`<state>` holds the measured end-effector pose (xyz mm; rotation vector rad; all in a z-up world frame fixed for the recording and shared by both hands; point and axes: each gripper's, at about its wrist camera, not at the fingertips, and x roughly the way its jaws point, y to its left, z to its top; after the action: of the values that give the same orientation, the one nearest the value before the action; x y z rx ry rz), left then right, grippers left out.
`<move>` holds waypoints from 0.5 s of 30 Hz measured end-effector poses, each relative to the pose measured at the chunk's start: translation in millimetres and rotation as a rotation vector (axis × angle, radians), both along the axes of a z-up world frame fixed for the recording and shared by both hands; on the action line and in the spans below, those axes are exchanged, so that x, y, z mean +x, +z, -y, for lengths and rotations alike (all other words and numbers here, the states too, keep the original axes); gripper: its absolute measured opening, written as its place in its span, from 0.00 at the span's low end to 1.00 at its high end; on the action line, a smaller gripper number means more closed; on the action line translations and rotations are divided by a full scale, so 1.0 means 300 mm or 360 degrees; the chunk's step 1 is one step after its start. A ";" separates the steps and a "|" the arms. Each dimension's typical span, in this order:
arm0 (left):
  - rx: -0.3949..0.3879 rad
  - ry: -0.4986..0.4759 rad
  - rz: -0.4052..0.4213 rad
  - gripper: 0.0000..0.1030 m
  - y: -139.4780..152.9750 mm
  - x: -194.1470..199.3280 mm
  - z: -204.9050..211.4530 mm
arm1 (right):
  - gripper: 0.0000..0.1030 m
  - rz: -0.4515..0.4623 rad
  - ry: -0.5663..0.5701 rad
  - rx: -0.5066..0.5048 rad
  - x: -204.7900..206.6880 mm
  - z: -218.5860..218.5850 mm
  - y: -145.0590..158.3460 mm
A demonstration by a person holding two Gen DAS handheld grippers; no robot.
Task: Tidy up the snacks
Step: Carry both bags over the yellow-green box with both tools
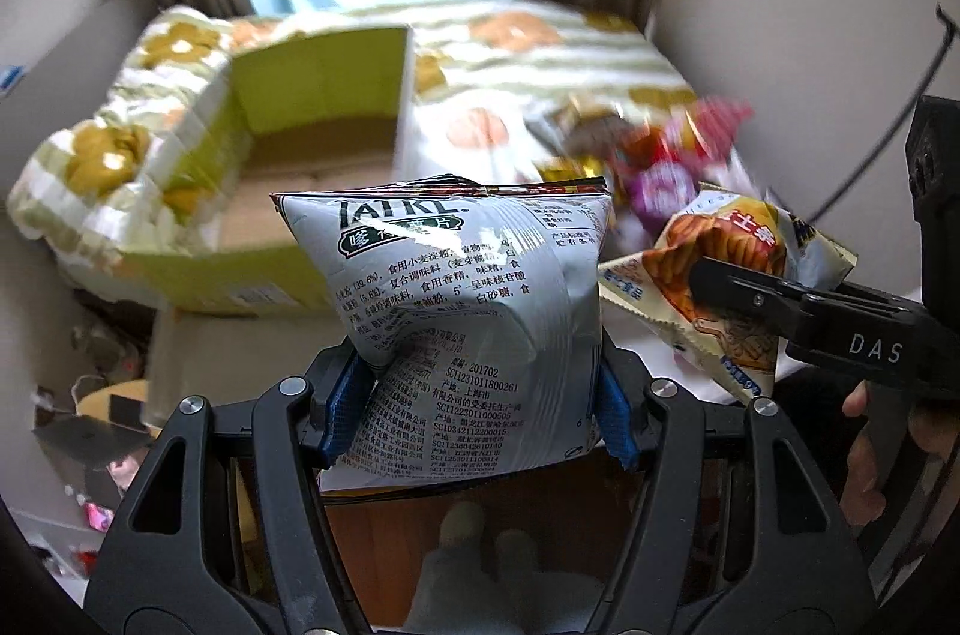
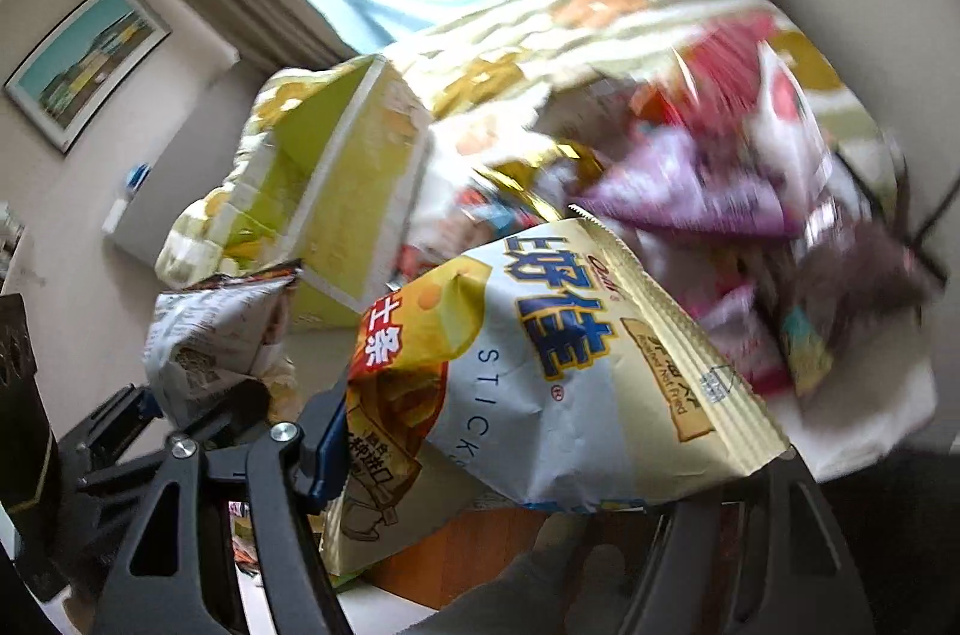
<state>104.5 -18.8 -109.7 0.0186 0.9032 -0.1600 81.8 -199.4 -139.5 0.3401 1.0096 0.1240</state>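
We have a packet in each claw: the left claw (image 1: 474,413) is clamped on the lower part of a silver chip bag (image 1: 474,293), its blue pads pressing in on both sides, and the right claw (image 2: 480,461) grips a cream and yellow stick-snack bag (image 2: 558,371) near its bottom end, though only one of its pads shows in its own view. Both bags hang clear of the bed, just ahead of an open green cardboard box (image 1: 324,143) that lies on a flowered quilt (image 1: 540,53), with the heap of loose snacks (image 2: 720,191) to its right. The first thing we worry about is the grip itself: these are air-filled, slippery pouches held low down, so the heavy puffed top can flop over and let the bag slide out between the pads, or, if we squeeze harder, the seal may burst. Second, the two bags are near one another (in the left wrist view the stick-snack bag sits just beside the silver one), so swinging both toward the box at once could knock them together or tangle the claws. Third, the box rests on soft bedding with one flap standing up; a bag caught on that flap could tip the box or fall to the floor beside the bed.
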 end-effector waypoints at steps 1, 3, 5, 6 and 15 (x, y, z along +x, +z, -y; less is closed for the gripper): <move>-0.0004 0.0015 0.0019 0.58 0.023 0.007 -0.017 | 0.65 0.0017 0.0020 -0.0007 0.016 -0.011 0.020; -0.0007 0.0054 0.0051 0.58 0.065 0.032 -0.062 | 0.65 0.0063 0.0068 -0.0035 0.064 -0.049 0.069; -0.0010 0.0090 0.0060 0.58 0.091 0.064 -0.108 | 0.65 0.0091 0.0121 -0.0058 0.120 -0.093 0.108; -0.0013 0.0107 0.0061 0.58 0.101 0.084 -0.136 | 0.65 0.0103 0.0142 -0.0066 0.140 -0.113 0.120; 0.0030 0.0199 -0.0003 0.58 0.100 0.330 -0.426 | 0.65 0.0145 0.0302 -0.0116 0.346 -0.377 0.147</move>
<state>203.6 108.9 -79.7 -0.0207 0.9052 -0.0354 185.7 -86.3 -95.4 0.1699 0.9525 0.2710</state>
